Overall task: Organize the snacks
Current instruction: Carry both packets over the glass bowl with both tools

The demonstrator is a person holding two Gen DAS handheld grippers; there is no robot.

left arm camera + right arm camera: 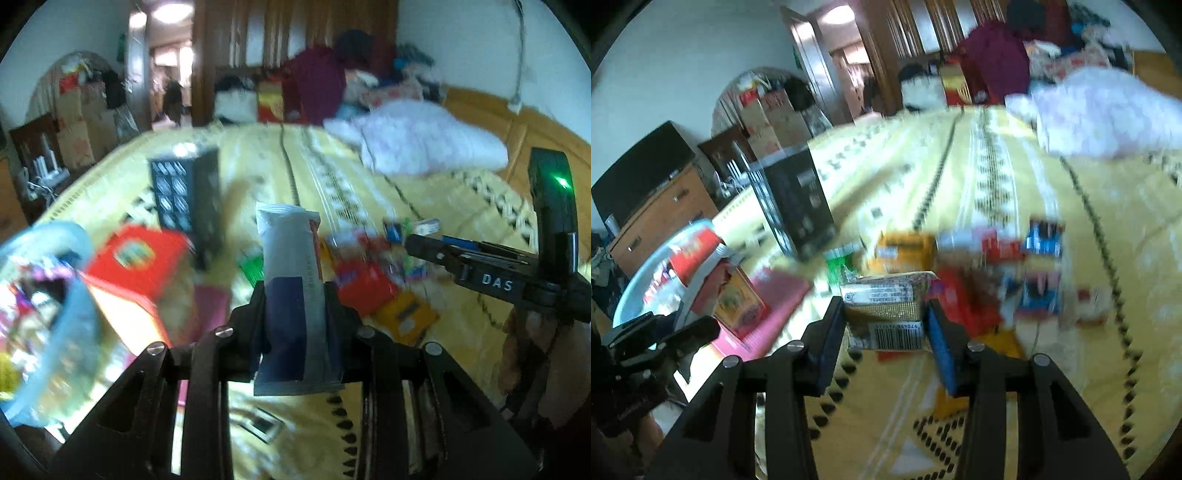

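Observation:
My left gripper is shut on a white and dark blue snack packet, held upright above the yellow bedspread. My right gripper is shut on a gold snack packet with a barcode facing me. The right gripper also shows in the left wrist view at the right. A pile of loose snack packets lies on the bed ahead; it also shows in the right wrist view. A light blue basin with snacks sits at the left, also seen in the right wrist view.
A tall black box stands on the bed behind the snacks. A red box and a pink flat item lie beside the basin. A white pillow lies at the far right. A wooden drawer unit stands left of the bed.

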